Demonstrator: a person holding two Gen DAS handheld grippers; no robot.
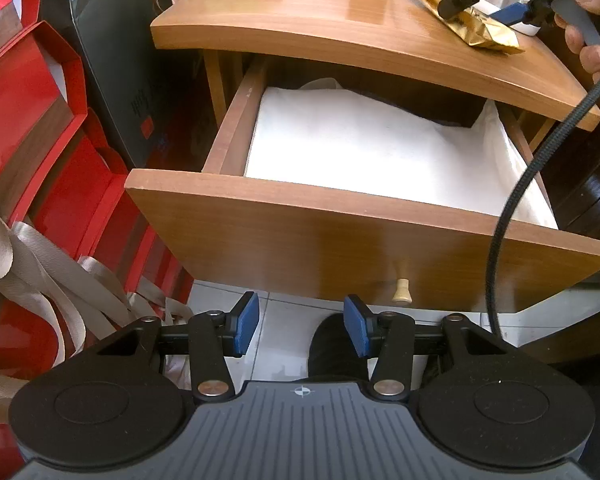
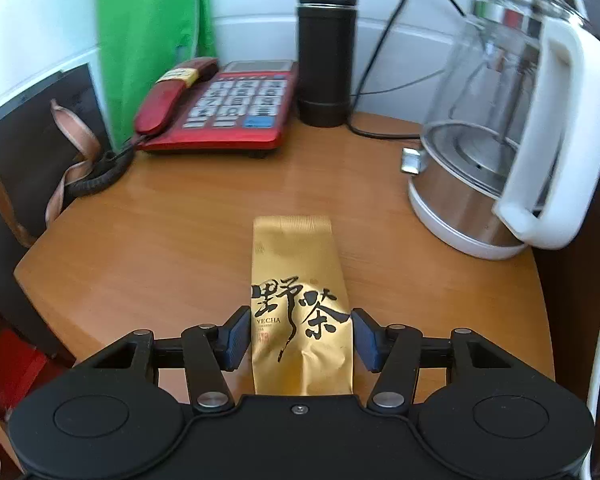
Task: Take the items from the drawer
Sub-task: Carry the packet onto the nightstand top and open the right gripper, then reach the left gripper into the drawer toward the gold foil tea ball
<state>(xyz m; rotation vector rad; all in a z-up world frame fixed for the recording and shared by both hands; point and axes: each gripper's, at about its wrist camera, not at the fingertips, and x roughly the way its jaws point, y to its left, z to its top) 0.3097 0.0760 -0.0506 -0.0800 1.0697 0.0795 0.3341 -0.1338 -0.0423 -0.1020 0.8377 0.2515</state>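
Note:
The wooden drawer [image 1: 340,232] of a small cabinet stands pulled open, lined with white paper [image 1: 360,148]; no loose item shows inside. My left gripper [image 1: 302,326] is open and empty, below the drawer front near its small knob [image 1: 402,290]. A gold tea packet [image 2: 300,300] lies flat on the cabinet top [image 2: 159,240]; it also shows in the left wrist view [image 1: 480,26]. My right gripper [image 2: 302,338] straddles the packet's near end, pads just beside its edges, jaws open.
A red telephone [image 2: 223,108], a black flask [image 2: 326,48] and a glass kettle [image 2: 500,132] stand at the back of the cabinet top. Red boxes [image 1: 31,120] and beige straps [image 1: 39,280] lie left of the drawer. A black cable [image 1: 512,208] hangs across the drawer's right side.

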